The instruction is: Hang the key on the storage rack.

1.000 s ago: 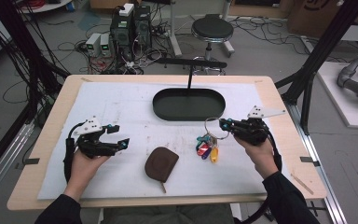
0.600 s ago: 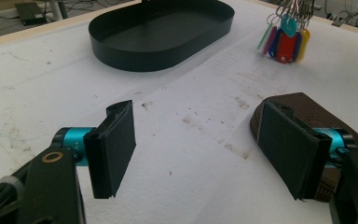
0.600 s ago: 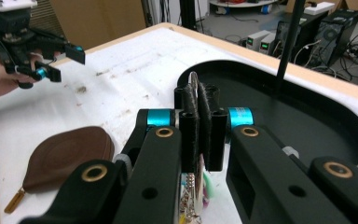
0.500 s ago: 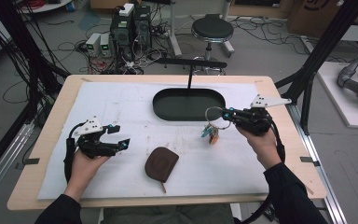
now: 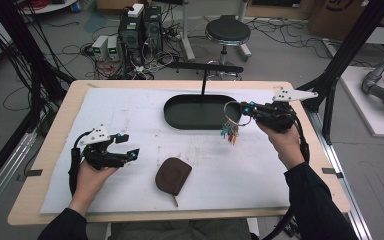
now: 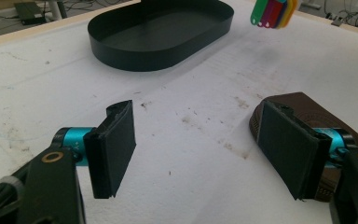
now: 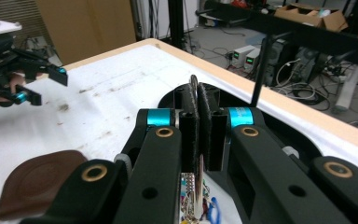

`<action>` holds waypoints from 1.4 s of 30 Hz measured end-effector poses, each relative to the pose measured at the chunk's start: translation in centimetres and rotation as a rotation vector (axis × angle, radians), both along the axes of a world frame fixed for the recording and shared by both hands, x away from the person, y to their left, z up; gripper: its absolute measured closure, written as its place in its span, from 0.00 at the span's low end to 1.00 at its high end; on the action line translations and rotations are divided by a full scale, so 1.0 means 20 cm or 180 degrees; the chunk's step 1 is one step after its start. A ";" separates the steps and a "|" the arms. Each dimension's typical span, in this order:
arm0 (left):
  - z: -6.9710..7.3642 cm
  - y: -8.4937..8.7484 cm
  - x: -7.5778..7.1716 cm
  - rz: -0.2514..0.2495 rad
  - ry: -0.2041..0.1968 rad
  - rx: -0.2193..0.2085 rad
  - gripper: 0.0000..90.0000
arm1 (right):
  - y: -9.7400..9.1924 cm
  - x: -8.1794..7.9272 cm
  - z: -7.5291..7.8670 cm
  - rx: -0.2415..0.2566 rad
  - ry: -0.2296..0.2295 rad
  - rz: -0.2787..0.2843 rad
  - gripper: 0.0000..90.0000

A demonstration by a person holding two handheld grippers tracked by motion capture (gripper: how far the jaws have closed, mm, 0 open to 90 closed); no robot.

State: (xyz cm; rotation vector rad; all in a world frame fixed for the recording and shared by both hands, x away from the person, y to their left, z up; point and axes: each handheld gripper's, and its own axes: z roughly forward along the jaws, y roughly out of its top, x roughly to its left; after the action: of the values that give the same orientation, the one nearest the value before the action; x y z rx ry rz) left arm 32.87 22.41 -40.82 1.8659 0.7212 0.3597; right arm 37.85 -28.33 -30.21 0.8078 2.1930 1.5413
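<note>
Aloft at right of centre in the high view: key bunch (image 5: 231, 131), dangling by its ring from the right gripper (image 5: 244, 111), jaws clenched on the wire ring, just off the near right end of the black oval tray (image 5: 172, 116). Seen again in the left gripper view at upper right, coloured tags (image 6: 272, 11) hanging clear of the white surface (image 6: 205, 88). Judged light, loose and jingly: a stiff metal ring with free-swinging keys and plastic tags, likely to sway on any quick move and to slip if pinched on a tag rather than the ring. Best taken where now held, on the ring itself, flat between the pads.

Resting at lower left of the high view: left gripper (image 5: 125, 148), jaws released and standing wide apart over bare surface, nothing between them. Lying at bottom centre: brown leather pouch (image 5: 173, 174), soft and flat, touching nothing; partly hidden behind one jaw in the left gripper view.

No legible brand, label or writing on keys, pouch or tray; embossed marking on the pouch too blurred to read.
</note>
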 end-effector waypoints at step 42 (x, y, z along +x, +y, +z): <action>-0.01 0.01 0.00 -0.0005 0.0014 -0.0001 0.31 | 0.05 0.44 0.04 -0.0111 -0.0053 -0.0400 0.98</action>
State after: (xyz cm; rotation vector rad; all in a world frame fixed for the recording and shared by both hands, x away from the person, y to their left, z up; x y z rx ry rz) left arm 32.90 22.52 -40.93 1.8675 0.7225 0.3547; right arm 46.57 -27.42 -29.37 0.9002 2.1087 1.4406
